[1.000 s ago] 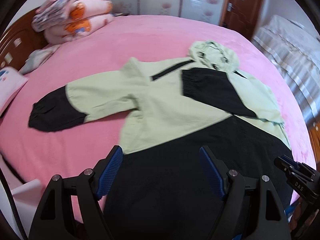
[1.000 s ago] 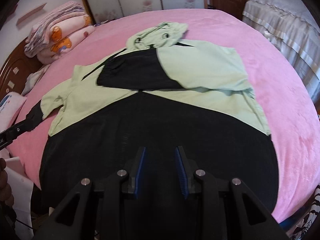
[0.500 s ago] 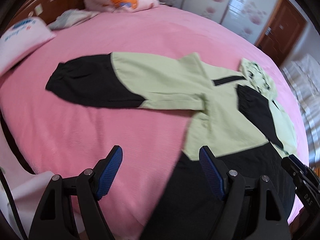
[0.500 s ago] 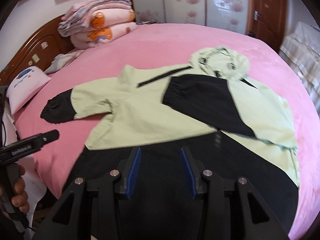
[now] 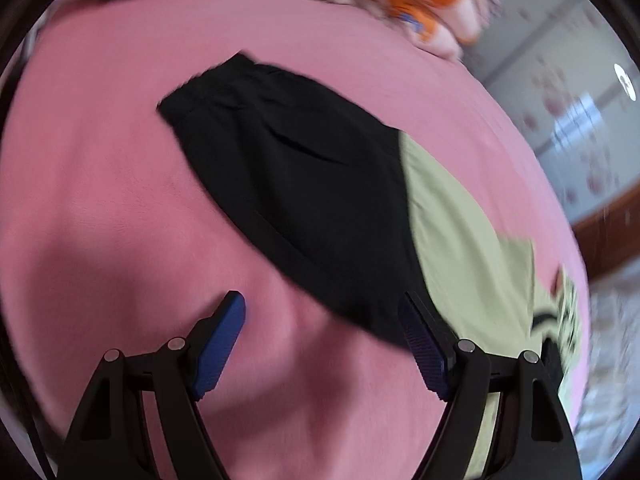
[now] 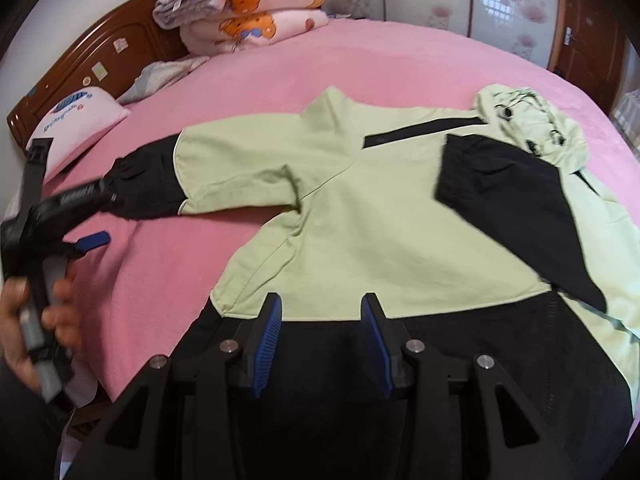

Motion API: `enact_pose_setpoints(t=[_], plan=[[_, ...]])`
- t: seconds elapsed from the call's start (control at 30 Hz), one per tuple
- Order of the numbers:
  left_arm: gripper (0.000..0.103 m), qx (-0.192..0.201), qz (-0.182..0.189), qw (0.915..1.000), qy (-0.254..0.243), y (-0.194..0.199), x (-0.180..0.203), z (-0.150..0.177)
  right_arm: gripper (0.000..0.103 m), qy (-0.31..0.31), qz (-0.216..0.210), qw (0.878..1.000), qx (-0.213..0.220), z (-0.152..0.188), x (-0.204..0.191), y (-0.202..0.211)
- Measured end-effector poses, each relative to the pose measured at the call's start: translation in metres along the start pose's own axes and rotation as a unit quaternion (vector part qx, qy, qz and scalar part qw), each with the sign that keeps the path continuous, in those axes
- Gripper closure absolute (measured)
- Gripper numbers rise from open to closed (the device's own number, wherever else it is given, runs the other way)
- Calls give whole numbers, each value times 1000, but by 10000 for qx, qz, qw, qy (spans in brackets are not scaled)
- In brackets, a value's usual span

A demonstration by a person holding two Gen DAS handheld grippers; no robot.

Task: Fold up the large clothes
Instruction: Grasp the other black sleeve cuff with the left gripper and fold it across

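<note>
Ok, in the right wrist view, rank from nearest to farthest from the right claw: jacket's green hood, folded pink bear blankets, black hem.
1. Black hem, directly under the right claw.
2. Green hood, upper right.
3. Folded pink bear blankets, far upper left by the headboard.

Bare pink bedspread point(image 6: 400, 60) lies open btwn the jacket point(image 6: 380, 216) and the stacked quilts point(image 6: 244, 12) at the headboard point(image 6: 100, 60) — nothing on that stretch. Another clear patch sits under the outstretched sleeve point(image 6: 224, 172), near the bed's edge. Left gripper point(image 5: 320, 344) hangs over bare spread w/ its pads apart, black cuff point(image 5: 288, 176) just ahead (view is blurred). Pillow point(image 6: 80, 116) and a crumpled cloth point(image 6: 160, 76) crowd the headboard corner. Folded-over right sleeve point(image 6: 516, 208) and hood point(image 6: 532, 124) bulk up the jacket's far side. Right gripper point(image 6: 322, 344) is above the black hem, nothing btwn its pads.
</note>
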State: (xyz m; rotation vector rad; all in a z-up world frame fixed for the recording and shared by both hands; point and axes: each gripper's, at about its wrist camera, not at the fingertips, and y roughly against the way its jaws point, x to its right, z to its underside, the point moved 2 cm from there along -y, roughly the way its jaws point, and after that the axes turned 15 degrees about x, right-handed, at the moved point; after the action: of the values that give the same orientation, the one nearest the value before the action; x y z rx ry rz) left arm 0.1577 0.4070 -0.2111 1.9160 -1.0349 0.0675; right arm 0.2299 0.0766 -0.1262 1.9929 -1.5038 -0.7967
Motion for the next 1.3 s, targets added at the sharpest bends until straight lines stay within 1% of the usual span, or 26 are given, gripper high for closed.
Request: enact_pose_setpoints(t=[0.07,0.13,0.23,0.3,0.33,0.37,0.4,0.43,0.47,0.5,0.6,0.67,0.77,0.8,0.83,0.9,0.97,1.03,1.07,1.1,1.13,1.17,1.2,1.23,1.27,1.3], plan=[[26,27,-30,9994,348,-17,-9,-3,62,13,-32,10000,-61,1,-2,-8],[25,219,-45,9981,578,-26,-12,-7,62,-1,-57,9999,-109,2,-2,-14],[24,429,-230,9966,662,-36,-7,-13,62,-84,-73,9998,-174,5,2,-21],[24,534,-448,9954,654,-43,0,-17,62,-144,-76,9996,-223,8,6,-25],[33,593,-567,9946,633,-46,3,-19,62,-162,-74,9995,-248,9,7,-26],[46,665,-718,9934,603,-47,6,-21,62,-197,-70,9994,-280,12,10,-27],[83,721,-849,9923,545,-48,10,-24,62,-239,-75,9992,-307,14,12,-28],[97,706,-793,9930,515,-50,15,-27,62,-277,-83,9990,-331,16,14,-28],[97,693,-772,9932,526,-50,19,-29,62,-313,-90,9989,-348,18,18,-28],[98,754,-856,9923,477,-47,25,-31,62,-337,-93,9988,-349,20,20,-27],[99,1086,-791,9909,44,-22,51,-42,62,-379,-64,9987,-321,23,29,-22],[99,1380,-522,9883,-385,3,85,-42,62,-476,-48,9984,-285,24,38,-18],[99,1536,187,9831,-981,40,151,-30,62,-708,-6,9973,-188,24,55,-9],[99,1556,409,9797,-1192,51,172,-23,62,-782,15,9968,-144,23,61,-5],[99,1571,717,9733,-1510,66,203,-9,62,-875,59,9961,-83,22,69,0],[99,1543,1173,9607,-1986,87,247,19,62,-1087,159,9939,53,20,87,11],[98,1427,1681,9422,-2522,104,295,60,62,-1318,299,9906,200,19,109,24],[98,1264,1982,9281,-2886,114,322,98,62,-1533,476,9864,345,19,133,38],[95,1085,2141,9188,-3134,114,340,126,62,-1625,592,9841,411,20,146,45],[89,874,2235,9116,-3338,111,351,150,62,-1711,720,9815,460,21,160,51],[80,595,2273,9049,-3548,106,362,174,62,-1793,836,9790,492,25,171,57],[74,329,2262,9006,-3697,99,371,197,62,-1884,961,9761,509,29,184,63],[62,96,2226,8965,-3828,94,375,217,62,-1975,1084,9730,511,34,197,68],[54,-165,2162,8909,-3991,87,379,242,62,-2058,1193,9700,499,40,208,72],[53,-270,2126,8877,-4075,83,380,253,62,-2153,1290,9668,470,46,219,77],[50,-388,2077,8819,-4215,80,379,270,62,-2248,1364,9638,437,54,229,81]])
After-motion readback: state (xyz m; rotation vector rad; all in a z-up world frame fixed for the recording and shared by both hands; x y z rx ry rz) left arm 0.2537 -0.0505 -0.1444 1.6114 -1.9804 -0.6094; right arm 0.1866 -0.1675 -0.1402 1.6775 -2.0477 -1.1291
